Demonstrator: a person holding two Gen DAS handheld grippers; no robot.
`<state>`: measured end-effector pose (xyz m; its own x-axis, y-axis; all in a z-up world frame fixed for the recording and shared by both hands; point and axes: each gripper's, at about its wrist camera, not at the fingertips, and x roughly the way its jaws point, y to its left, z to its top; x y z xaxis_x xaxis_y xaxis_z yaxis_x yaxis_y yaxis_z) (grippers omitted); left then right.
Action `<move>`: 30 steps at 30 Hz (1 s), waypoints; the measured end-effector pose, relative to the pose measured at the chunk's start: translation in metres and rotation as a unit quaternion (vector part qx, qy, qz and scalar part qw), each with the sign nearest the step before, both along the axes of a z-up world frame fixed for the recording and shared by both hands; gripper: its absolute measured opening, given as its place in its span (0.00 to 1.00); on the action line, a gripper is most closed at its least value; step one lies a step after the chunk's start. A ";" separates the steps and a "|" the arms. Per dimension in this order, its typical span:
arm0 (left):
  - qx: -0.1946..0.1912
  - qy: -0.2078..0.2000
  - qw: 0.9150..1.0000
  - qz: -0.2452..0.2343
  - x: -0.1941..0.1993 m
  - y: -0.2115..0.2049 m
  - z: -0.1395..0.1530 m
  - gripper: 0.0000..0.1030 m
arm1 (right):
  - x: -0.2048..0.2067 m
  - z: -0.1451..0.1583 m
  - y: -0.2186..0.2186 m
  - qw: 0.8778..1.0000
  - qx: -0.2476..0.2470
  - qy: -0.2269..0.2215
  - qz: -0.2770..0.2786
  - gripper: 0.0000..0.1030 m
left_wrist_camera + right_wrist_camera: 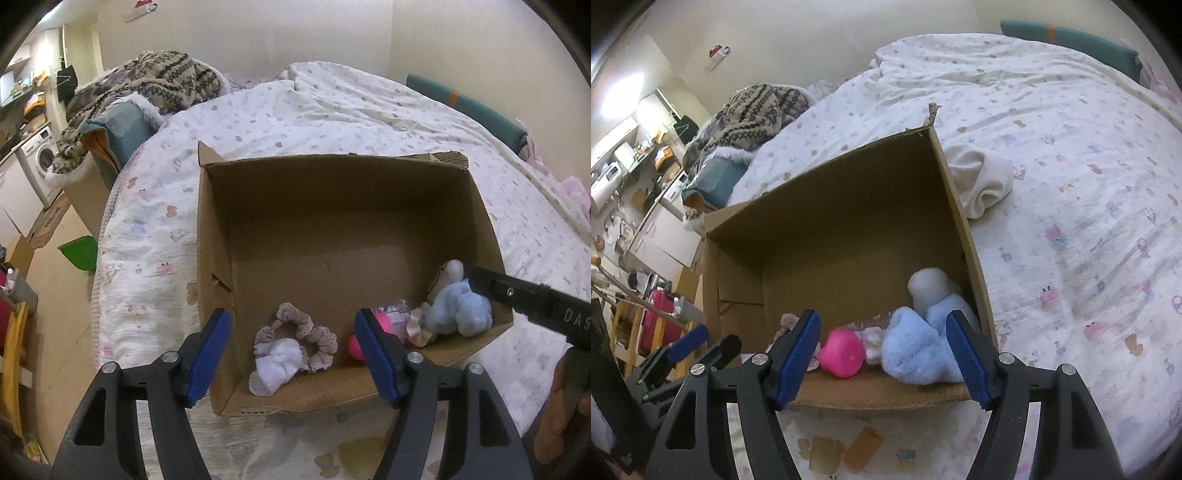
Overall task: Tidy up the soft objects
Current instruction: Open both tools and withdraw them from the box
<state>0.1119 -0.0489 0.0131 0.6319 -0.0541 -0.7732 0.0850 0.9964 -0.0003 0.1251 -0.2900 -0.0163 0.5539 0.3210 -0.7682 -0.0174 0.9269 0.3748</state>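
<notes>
An open cardboard box (295, 192) sits on the bed. In it lie a pink scrunchie (306, 330), a white sock (277, 363), a pink ball (842, 352) and a light blue plush (916, 350) with a white part (925, 286). My left gripper (293, 354) is open and empty above the box's near edge. My right gripper (884, 354) is open and empty over the box's near right corner, above the blue plush (460, 308). The right gripper's body shows in the left wrist view (532, 301).
A rolled cream cloth (980, 179) lies on the bedsheet (1071, 184) just right of the box (831, 206). A patterned knit blanket (147, 85) is heaped at the bed's far left. The floor and furniture lie off the bed's left edge.
</notes>
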 end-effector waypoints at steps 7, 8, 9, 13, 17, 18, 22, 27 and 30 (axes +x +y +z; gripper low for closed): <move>0.003 -0.003 1.000 0.003 -0.013 0.004 0.010 0.65 | -0.010 -0.002 0.006 0.999 0.007 0.018 0.028 0.72; 0.000 -0.003 1.000 0.001 -0.017 0.005 0.012 0.65 | -0.013 -0.002 0.009 0.999 0.009 0.024 0.036 0.72; 0.000 -0.004 1.000 -0.001 -0.020 0.006 0.014 0.65 | -0.017 0.000 0.011 0.999 0.004 0.022 0.039 0.72; 0.000 -0.008 1.000 0.000 -0.036 0.008 0.018 0.65 | -0.031 0.011 0.020 0.998 -0.027 0.004 0.054 0.72; -0.008 -0.001 1.000 0.002 -0.050 0.008 0.016 0.65 | -0.042 0.014 0.020 0.998 -0.034 0.001 0.059 0.72; -0.007 0.000 1.000 0.003 -0.052 0.008 0.015 0.65 | -0.044 0.014 0.019 0.998 -0.032 0.003 0.058 0.72; -0.013 0.011 1.000 0.008 -0.059 0.008 0.011 0.65 | -0.053 0.012 0.015 0.998 -0.024 0.012 0.050 0.72; -0.023 0.038 0.999 0.017 -0.064 0.008 0.000 0.65 | -0.062 0.001 0.009 0.998 -0.006 0.046 0.038 0.72; -0.024 0.055 0.998 0.014 -0.067 0.005 -0.008 0.65 | -0.066 -0.006 0.007 0.997 -0.006 0.064 0.030 0.72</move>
